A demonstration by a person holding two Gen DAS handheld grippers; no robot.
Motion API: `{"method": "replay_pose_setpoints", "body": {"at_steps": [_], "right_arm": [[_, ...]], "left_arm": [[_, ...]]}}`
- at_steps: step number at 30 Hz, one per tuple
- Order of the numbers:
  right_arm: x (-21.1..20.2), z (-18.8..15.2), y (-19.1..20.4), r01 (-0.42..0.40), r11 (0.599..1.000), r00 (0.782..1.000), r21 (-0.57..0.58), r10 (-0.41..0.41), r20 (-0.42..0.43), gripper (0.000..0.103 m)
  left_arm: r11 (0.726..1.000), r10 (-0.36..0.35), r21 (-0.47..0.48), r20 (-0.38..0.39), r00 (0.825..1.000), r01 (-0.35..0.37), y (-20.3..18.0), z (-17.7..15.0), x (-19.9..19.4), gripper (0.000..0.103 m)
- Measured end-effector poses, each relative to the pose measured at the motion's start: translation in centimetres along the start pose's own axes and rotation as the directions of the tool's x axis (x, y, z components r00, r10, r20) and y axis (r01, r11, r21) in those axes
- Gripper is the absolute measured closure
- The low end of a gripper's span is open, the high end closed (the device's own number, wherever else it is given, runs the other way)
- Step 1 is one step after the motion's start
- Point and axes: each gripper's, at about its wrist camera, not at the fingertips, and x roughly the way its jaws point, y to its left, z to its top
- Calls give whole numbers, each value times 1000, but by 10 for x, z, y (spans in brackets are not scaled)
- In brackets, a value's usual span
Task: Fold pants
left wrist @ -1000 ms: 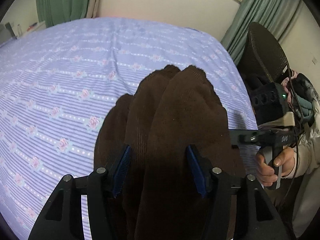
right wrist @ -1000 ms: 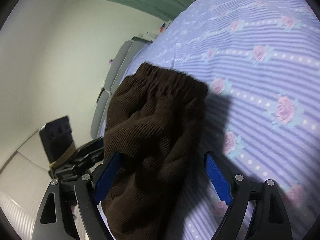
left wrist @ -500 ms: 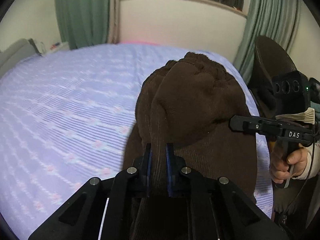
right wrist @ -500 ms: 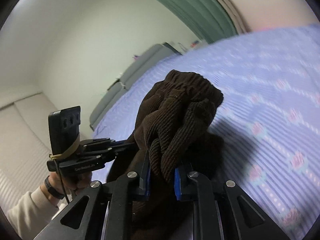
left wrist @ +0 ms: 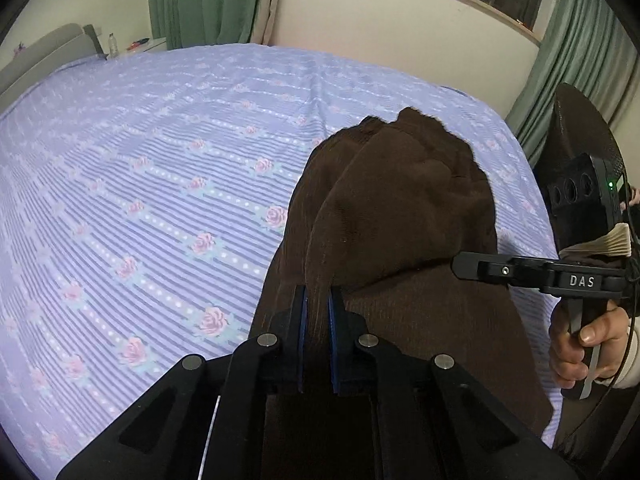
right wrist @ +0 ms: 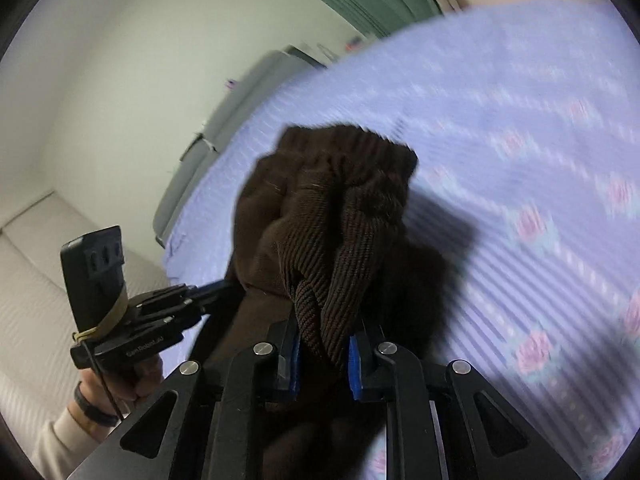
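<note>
Corduroy everywhere right now: the brown pants [left wrist: 400,208] hang bunched above the lilac floral bedspread [left wrist: 160,184], pinched at two spots, with the left gripper [left wrist: 317,312] squeezed down to a narrow slot on a thin fold and the right gripper [right wrist: 324,340] clamped on a fatter rolled wad near the elastic waistband [right wrist: 348,144]. Danger number one, I'd say, is that left bite: it looks like only a slim ridge of cloth sits between the blue pads [left wrist: 301,320], so a sharp tug apart could pull it free and drop that side onto the bed. Danger two is the right side's thick roll, which may hold several layers at once, and if so the garment could lay down twisted rather than flat. Both tools sit close together too, so a careless swing could knock them into each other. Now the unknowns: the legs and hems are nowhere to be seen, dropping out of both views below the tools, so how much is already doubled over I can't say. The right wrist view is smeared with motion blur across the bedspread, and how high the cloth hangs above it is hard to judge.
</note>
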Motion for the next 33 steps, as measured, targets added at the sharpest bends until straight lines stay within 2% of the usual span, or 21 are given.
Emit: {"method": "replay_pose_setpoints", "body": {"at_steps": [4,5,7,8,9,11,12,13,15,16,18,19,22,24,25,26,27,30,33], "right_arm": [[7,3,-3,-4,1000,1000,-6,4,-15,79],[6,4,-1,-6,1000,1000,-16,6,-17,78],[0,11,4,-13,999,1000,-31,12,-18,72],[-2,14,8,-6,999,1000,-38,6,-14,66],[-9,16,11,4,999,1000,-52,-4,-4,61],[-27,22,17,52,994,998,-92,-49,44,28],[-39,24,18,56,993,995,-106,-47,83,20],[-52,27,18,50,993,992,-110,-37,117,12],[-67,33,14,30,995,991,-97,-17,134,5],[-71,35,13,9,997,992,-83,2,127,3],[-75,35,6,-17,999,994,-39,21,104,2],[-77,35,1,-27,999,995,-22,29,95,2],[-74,29,-7,-38,999,996,20,37,81,2],[-68,20,-12,-53,998,997,40,50,57,2],[-61,18,-14,-58,997,998,57,55,39,1],[-56,13,-13,-66,995,998,70,64,27,1],[-51,9,-13,-70,994,998,87,69,9,1],[-30,5,-18,-78,986,996,145,83,-30,1],[-12,4,-28,-89,975,993,205,104,-63,1]], "left_arm": [[1000,12,-20,33,999,-12,0,-6,-8,90],[1000,23,-18,44,999,-23,-2,-3,-13,85],[998,67,-5,73,995,-67,-11,-3,-30,66],[996,93,0,85,992,-93,-15,-4,-37,44],[992,122,1,109,987,-123,-22,-7,-48,31],[987,157,-11,171,973,-158,-35,-15,-72,27],[982,189,-40,198,962,-185,-42,-22,-84,21],[974,226,-78,212,951,-214,-45,-26,-92,18],[943,306,-204,232,923,-261,-54,-43,-110,11],[909,372,-282,217,903,-307,-60,-53,-115,9],[848,455,-396,203,867,-353,-72,-71,-122,6],[800,509,-464,188,840,-381,-79,-81,-125,6],[675,602,-606,121,789,-422,-89,-101,-123,3],[571,655,-687,52,754,-449,-96,-112,-115,3],[532,662,-722,29,749,-442,-97,-116,-109,3],[511,659,-742,15,752,-434,-97,-119,-103,3],[479,654,-767,-13,756,-427,-95,-122,-95,3],[398,619,-837,-57,784,-375,-84,-131,-74,3],[322,594,-899,-52,802,-296,-75,-143,-63,3]]}}
